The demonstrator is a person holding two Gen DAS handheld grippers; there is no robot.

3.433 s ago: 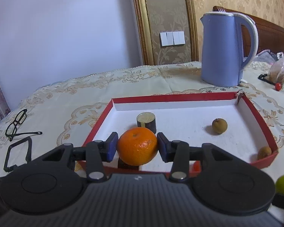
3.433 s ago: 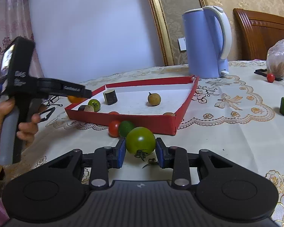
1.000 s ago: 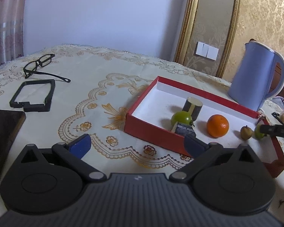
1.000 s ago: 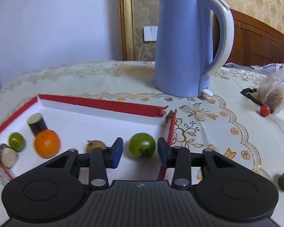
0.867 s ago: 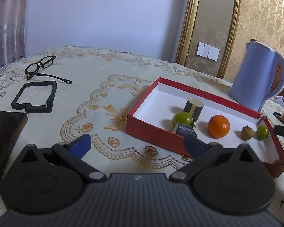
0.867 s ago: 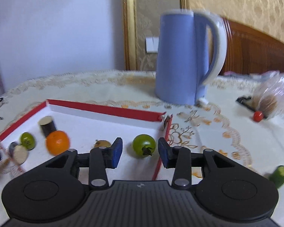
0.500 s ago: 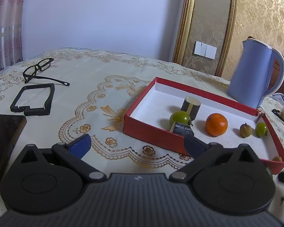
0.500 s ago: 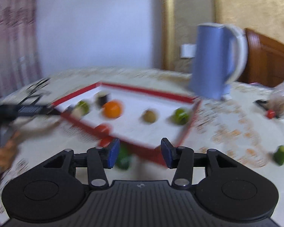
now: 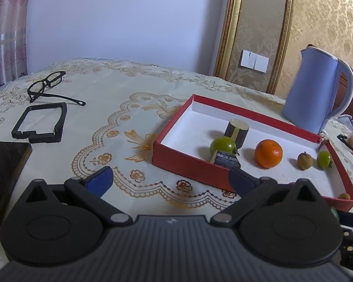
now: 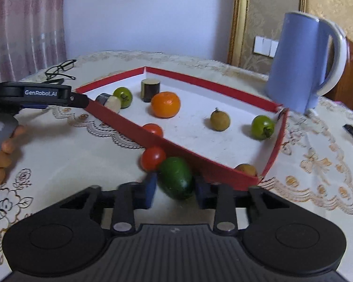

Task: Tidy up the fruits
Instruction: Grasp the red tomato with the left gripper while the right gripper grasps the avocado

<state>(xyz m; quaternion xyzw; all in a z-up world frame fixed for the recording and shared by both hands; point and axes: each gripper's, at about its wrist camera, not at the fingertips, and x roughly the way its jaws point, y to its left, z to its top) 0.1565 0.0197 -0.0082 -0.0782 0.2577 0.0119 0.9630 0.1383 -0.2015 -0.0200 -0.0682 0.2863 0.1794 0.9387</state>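
Beside the shallow red cardboard tray (image 10: 226,172), the right gripper (image 10: 175,191) has just been closing around a dark green oval fruit (image 10: 175,178) (pads seemingly touching); next, lift it over the wall.

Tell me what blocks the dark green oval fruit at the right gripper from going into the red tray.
The tray's near red wall stands directly behind the dark green oval fruit, which sits between the right gripper's pads. A red tomato touches its left side. Nothing visible is above it.
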